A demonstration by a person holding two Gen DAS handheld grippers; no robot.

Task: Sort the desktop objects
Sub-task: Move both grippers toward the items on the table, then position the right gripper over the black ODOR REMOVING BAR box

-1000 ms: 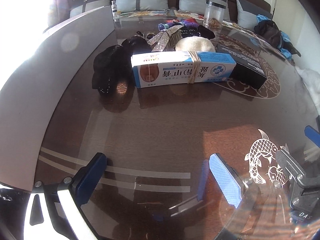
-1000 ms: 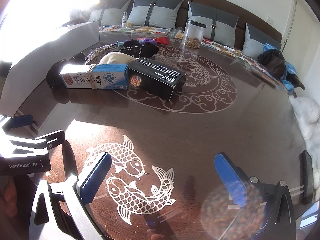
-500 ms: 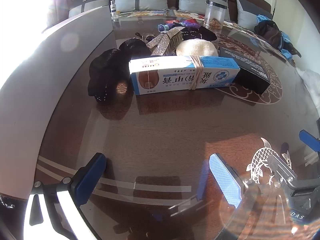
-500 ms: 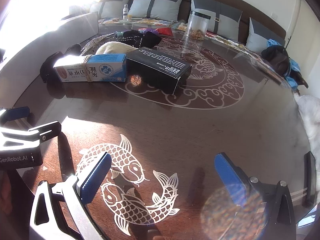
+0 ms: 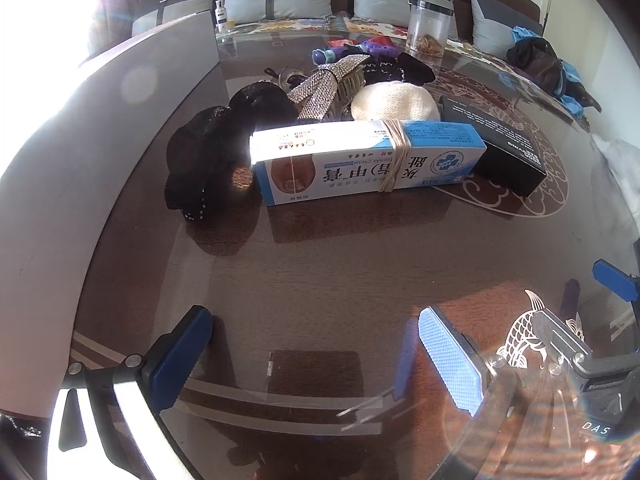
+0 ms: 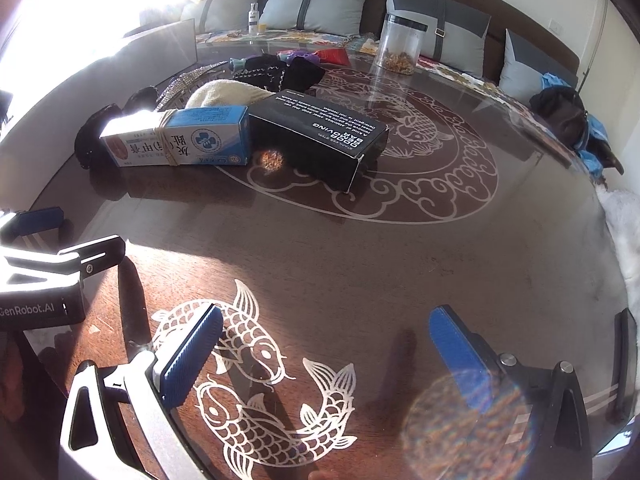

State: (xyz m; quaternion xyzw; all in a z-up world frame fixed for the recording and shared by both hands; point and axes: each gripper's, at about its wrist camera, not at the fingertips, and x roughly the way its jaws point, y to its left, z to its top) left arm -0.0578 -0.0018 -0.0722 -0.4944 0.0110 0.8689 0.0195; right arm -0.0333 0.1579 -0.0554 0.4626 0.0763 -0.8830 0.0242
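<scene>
A blue and white cream box (image 5: 368, 156) bound with rubber bands lies on the glass table, also in the right wrist view (image 6: 180, 142). A black box (image 5: 496, 148) lies to its right, also in the right wrist view (image 6: 320, 136). Black hats (image 5: 216, 152), a cream knit hat (image 5: 396, 102) and a rhinestone bow (image 5: 324, 84) lie behind. My left gripper (image 5: 316, 360) is open and empty, well short of the cream box. My right gripper (image 6: 324, 352) is open and empty above the fish pattern.
A clear jar (image 6: 400, 48) stands at the table's far side. A grey board (image 5: 80, 152) runs along the left. A sofa with grey cushions (image 6: 312, 4) lies beyond. Dark clothing (image 6: 564, 116) sits at the right edge.
Both grippers have moved forward a little toward the boxes, which look larger now. Both stay open and empty. Nothing on the table has moved.
</scene>
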